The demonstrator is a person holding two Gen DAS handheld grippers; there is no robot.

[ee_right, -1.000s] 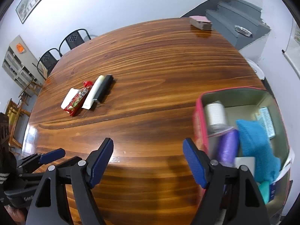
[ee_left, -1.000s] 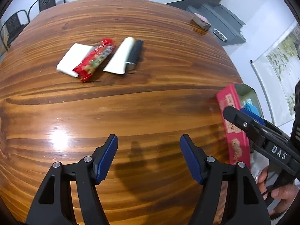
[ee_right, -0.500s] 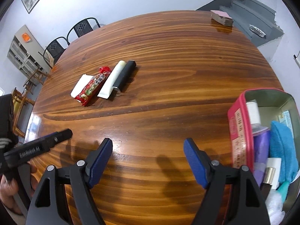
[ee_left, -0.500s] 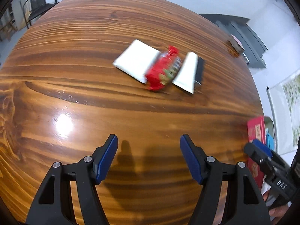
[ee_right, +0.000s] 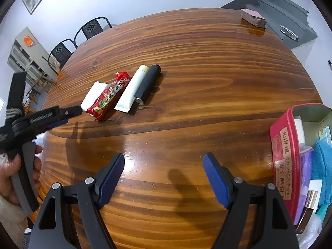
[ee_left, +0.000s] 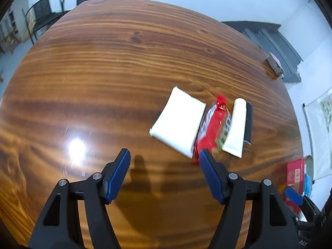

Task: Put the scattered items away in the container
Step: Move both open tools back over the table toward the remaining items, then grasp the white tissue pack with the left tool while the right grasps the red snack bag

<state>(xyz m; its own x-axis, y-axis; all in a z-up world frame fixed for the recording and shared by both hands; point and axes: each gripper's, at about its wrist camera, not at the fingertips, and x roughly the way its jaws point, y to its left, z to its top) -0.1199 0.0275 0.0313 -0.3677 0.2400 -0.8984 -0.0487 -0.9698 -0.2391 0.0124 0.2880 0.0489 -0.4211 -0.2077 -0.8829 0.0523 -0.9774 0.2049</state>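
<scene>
I see the wooden table (ee_right: 207, 66) first, then the red tin (ee_right: 284, 151) at its right edge, holding a blue cloth (ee_right: 323, 166), a purple item and a white roll. Four scattered items lie side by side mid-table: white packet (ee_left: 178, 122), red snack bag (ee_left: 213, 128), white tube (ee_left: 235, 128), black stick (ee_left: 248, 122). My left gripper (ee_left: 165, 174) hangs released just short of the packet; my right gripper (ee_right: 164, 178) gapes over bare wood, tilted down.

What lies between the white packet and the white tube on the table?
The red snack packet lies between the white packet and the white tube, overlapping the packet's edge; both wrist views show it.
</scene>
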